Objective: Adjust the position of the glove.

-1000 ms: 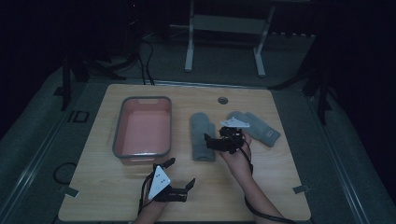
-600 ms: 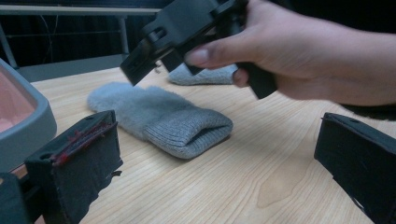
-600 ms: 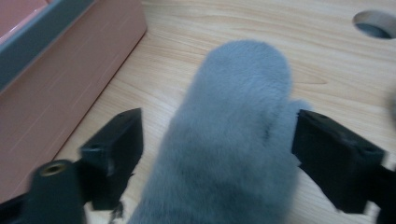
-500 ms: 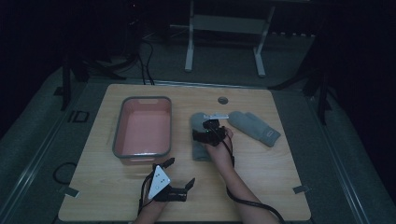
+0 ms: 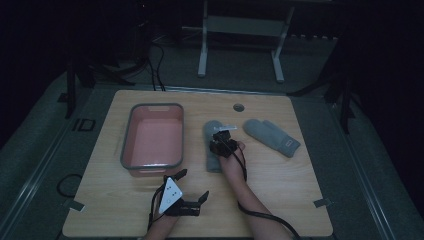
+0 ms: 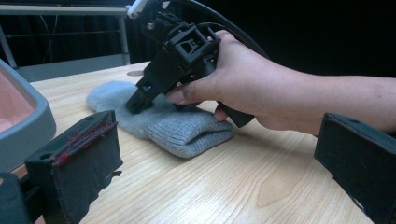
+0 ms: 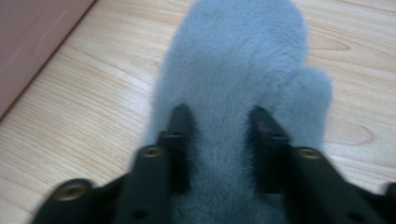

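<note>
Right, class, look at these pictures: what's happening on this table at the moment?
A person works at a light wooden table with a hand-held gripper in each hand. The right hand-held gripper is pressed down on the fuzzy grey mitten beside the pink plastic tub with a grey rim, its jaws having just been closing, pinching a fold of the fabric. A second grey mitten lies apart to its right. The left hand-held gripper waits open near the table's front edge, holding nothing.
</note>
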### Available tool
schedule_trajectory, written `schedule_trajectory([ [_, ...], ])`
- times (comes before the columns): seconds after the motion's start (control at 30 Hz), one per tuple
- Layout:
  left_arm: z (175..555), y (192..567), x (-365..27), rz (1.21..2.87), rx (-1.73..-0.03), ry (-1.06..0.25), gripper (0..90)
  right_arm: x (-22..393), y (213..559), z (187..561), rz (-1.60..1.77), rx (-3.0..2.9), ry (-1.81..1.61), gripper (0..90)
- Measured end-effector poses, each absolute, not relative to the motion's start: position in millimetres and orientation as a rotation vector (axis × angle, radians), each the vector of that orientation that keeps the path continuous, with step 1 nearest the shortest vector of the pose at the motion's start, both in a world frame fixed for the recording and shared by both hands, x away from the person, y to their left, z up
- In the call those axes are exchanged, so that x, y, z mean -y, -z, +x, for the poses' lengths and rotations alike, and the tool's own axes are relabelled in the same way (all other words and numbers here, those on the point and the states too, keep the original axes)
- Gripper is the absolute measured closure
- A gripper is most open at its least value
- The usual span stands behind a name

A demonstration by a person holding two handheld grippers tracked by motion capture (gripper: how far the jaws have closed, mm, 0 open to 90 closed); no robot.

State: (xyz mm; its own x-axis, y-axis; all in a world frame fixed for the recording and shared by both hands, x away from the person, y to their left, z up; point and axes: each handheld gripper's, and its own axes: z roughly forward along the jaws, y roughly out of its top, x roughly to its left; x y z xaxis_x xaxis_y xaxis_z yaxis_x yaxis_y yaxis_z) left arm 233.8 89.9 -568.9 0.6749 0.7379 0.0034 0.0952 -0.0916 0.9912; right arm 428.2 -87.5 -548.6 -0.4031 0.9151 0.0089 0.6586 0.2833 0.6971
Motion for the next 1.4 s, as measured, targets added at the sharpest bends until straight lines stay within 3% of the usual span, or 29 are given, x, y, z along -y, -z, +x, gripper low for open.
schedule_trajectory([
  [0.13, 234.0, 568.9, -90.0, 1.594, -0.703, -0.615, 0.5, 94.9, 539.9, 422.8, 1.455, -2.129, -0.93, 78.9],
  [0.6, 234.0, 568.8, -90.0, 1.594, -0.709, -0.617, 0.4, 142.2, 472.9, 378.5, 1.44, -2.058, -1.036, 80.6],
  [0.93, 233.9, 568.8, -90.0, 1.594, -0.712, -0.619, 0.5, 158.4, 503.8, 363.8, 1.505, -2.16, -0.933, 79.8],
  [1.17, 233.9, 568.8, -90.3, 1.595, -0.713, -0.615, 0.5, 152.1, 530.3, 369.7, 1.513, -2.216, -0.869, 72.7],
  [1.27, 233.6, 568.7, -90.3, 1.598, -0.713, -0.614, 0.5, 152.1, 538.1, 372.1, 1.493, -2.249, -0.862, 58.7],
  [1.4, 233.5, 568.6, -90.3, 1.601, -0.711, -0.616, 0.5, 153.7, 544.6, 372.4, 1.472, -2.256, -0.887, 51.5],
])
